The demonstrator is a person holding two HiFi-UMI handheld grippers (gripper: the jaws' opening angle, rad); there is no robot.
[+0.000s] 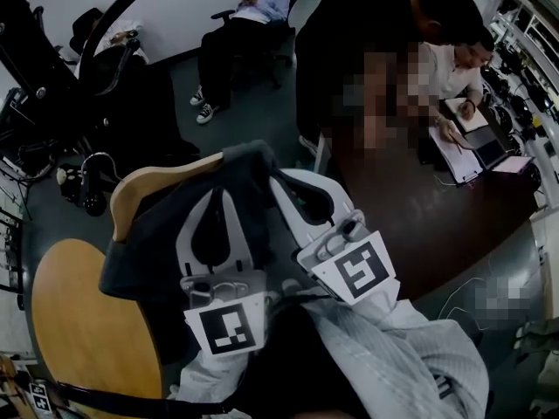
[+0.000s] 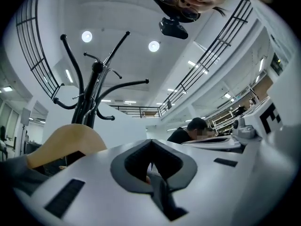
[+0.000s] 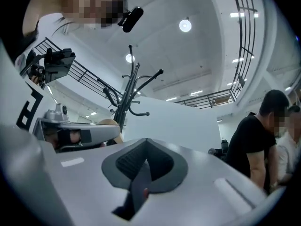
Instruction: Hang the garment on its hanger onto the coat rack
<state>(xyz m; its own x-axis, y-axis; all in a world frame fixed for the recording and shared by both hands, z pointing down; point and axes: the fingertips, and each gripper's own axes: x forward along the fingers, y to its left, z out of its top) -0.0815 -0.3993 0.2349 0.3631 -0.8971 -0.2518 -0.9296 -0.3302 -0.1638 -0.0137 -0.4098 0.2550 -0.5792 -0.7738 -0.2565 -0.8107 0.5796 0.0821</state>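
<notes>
A dark grey garment (image 1: 153, 234) hangs on a wooden hanger (image 1: 162, 180) right in front of me. Both grippers point up into its collar. My left gripper (image 1: 220, 182) is shut, with a fold of the grey fabric (image 2: 160, 192) pinched between its jaws. My right gripper (image 1: 281, 182) is shut the same way on a strip of the fabric (image 3: 140, 182). The hanger's wooden shoulder (image 2: 66, 142) shows to the left of the left gripper (image 2: 151, 147). The black coat rack (image 2: 94, 79) rises behind it; it also stands beyond the right gripper (image 3: 146, 147), where the coat rack (image 3: 131, 79) is farther off.
A round wooden table (image 1: 79, 321) lies at lower left. Black stands and gear (image 1: 52, 77) crowd the left. Two people work at a dark table (image 1: 419, 225) on the right, and another person sits in a chair (image 1: 249, 24) at the back.
</notes>
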